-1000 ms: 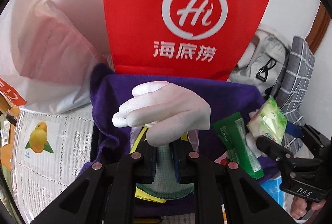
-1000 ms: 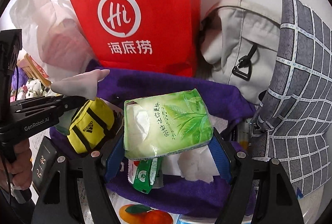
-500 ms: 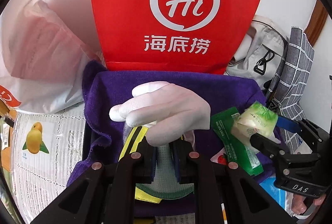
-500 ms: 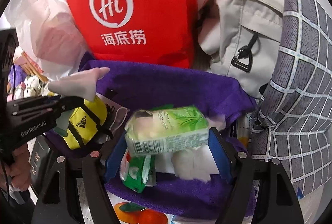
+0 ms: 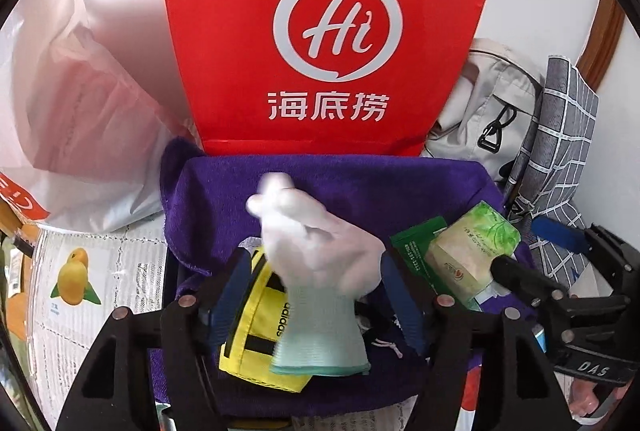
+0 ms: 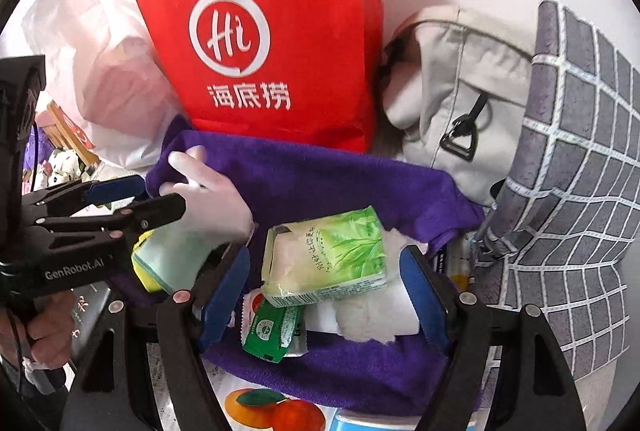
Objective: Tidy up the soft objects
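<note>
A white glove with a pale green cuff (image 5: 316, 271) lies on a yellow pouch (image 5: 256, 327) on the purple towel (image 5: 360, 183). My left gripper (image 5: 316, 267) is open, its jaws wide on either side of the glove. The glove also shows in the right wrist view (image 6: 212, 199). My right gripper (image 6: 324, 271) is open around a green tissue pack (image 6: 324, 251), which rests on white tissues (image 6: 372, 315) and a green sachet (image 6: 272, 331) on the towel (image 6: 320, 171).
A red paper bag (image 5: 320, 31) stands behind the towel. A white plastic bag (image 5: 80, 111) is at the left, a beige backpack (image 6: 460, 91) and a grey checked cloth (image 6: 568, 171) at the right. A fruit-printed sheet (image 5: 80, 279) lies under the towel.
My left gripper was shut on the glove's cuff and has opened; the glove dropped onto the yellow pouch. My right gripper opened and the tissue pack settled onto the towel.
</note>
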The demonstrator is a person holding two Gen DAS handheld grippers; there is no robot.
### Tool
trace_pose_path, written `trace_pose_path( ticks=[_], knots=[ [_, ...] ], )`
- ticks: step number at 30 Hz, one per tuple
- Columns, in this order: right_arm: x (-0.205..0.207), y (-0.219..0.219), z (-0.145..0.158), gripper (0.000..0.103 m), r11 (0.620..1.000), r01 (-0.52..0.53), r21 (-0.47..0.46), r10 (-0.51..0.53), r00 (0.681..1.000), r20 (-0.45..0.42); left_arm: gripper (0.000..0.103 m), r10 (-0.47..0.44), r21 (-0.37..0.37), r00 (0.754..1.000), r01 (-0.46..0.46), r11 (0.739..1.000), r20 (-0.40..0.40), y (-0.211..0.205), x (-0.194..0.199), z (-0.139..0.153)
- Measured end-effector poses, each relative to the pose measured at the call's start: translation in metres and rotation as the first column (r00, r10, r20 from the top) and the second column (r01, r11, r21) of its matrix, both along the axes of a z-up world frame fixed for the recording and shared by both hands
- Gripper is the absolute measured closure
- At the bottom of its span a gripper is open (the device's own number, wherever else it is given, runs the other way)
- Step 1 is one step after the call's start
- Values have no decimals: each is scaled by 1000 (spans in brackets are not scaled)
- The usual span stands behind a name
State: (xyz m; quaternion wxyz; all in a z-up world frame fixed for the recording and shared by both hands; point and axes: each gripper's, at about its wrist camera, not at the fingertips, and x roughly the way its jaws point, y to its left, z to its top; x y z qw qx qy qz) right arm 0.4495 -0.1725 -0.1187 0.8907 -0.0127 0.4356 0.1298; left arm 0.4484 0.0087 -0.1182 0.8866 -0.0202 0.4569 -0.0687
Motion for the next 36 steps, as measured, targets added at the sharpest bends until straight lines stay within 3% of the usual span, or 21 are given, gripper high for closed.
trace_pose_path(
  ticks=[11, 15, 20, 23, 25, 27, 29, 36],
  knots=[
    [-15, -17, 30, 26, 998, 42, 53, -44, 998, 33, 38, -11, 0, 999, 11, 1000, 51, -5, -9, 12],
    [-24, -16, 43, 26, 998, 65, 25, -67, 995, 70, 38, -12, 1, 997, 12, 1000, 71, -5, -15, 20],
    [-41, -15, 64, 26, 998, 41, 53, -47, 993, 109, 38, -34, 65, 993, 27, 998, 116, -13, -31, 39],
    [-54, -14, 74, 25, 996, 47, 72, -56, 990, 127, 33, -48, 63, 991, 41, 997, 127, -14, -49, 51],
    [-66, -15, 77, 22, 993, 55, 102, -66, 991, 112, 26, -52, 62, 991, 44, 997, 127, -13, -65, 57],
    [-77, -15, 80, 20, 991, 74, 115, -86, 991, 107, 26, -64, 77, 989, 54, 996, 130, -13, -78, 62],
    [-92, -15, 84, 9, 990, 101, 98, -111, 988, 111, 25, -63, 88, 988, 51, 995, 141, -11, -96, 69],
    [-160, -22, 99, 0, 985, 163, 59, -171, 970, 170, 13, -44, 40, 986, 38, 998, 162, -10, -161, 91]
  ],
)
